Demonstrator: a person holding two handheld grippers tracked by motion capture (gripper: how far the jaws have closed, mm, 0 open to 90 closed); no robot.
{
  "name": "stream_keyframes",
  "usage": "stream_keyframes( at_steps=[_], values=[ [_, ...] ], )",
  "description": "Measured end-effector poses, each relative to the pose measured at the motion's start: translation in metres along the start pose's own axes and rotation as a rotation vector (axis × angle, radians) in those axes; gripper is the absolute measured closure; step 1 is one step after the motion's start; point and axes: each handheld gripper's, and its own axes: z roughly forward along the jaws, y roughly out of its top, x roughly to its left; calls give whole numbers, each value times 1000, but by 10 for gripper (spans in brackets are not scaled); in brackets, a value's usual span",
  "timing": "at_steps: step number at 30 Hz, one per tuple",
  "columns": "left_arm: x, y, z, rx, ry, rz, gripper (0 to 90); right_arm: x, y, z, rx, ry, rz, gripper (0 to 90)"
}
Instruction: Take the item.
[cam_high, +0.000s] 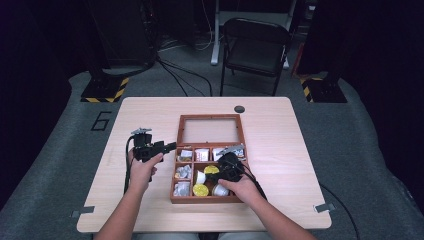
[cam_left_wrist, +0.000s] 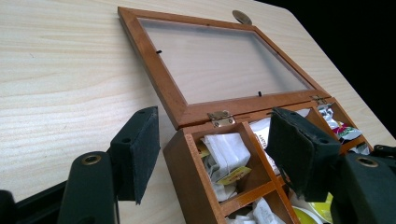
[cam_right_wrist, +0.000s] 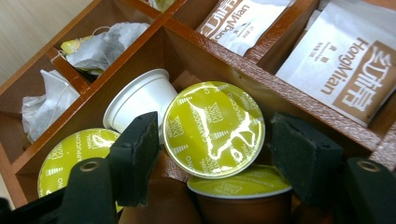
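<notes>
Right gripper sits low in the box's middle compartment, jaws wide either side of a tilted green-lidded capsule, holding nothing, apparently lining up a grasp. Left gripper, open and empty, straddles the box's far-left corner, probably to steady it.

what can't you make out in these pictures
- Right tongs tips, high view: hidden by the hand and the tool's body.
- Brown capsule, right gripper view: its bottom is cut off by the lower edge.
- Sachets in the box, high view: print too small to read.
</notes>
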Motion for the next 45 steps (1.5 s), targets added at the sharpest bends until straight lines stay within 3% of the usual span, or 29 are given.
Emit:
stream_keyframes(
  at_steps=[8, 18, 25, 32, 36, 45],
  values=[
    [0, 0, -1, -3, -3, -4, 342, 1, 4, 6, 34, 6, -16, 357],
    [1, 0, -1, -2, -5, -3, 342, 0, 4, 6, 34, 8, -33, 371],
    [0, 0, -1, -2, -13, -2, 342, 3, 1, -2, 9, 22, -13, 371],
    [0, -1, -1, -4, -4, -3, 343, 5, 4, -10, -39, 15, -51, 371],
    [1, -1, -3, -6, -4, -3, 342, 7, 8, -18, -66, 15, -49, 371],
    [3, 0, -5, -13, -1, -16, 343, -1, 11, -30, -93, 5, -33, 371]
  ],
)
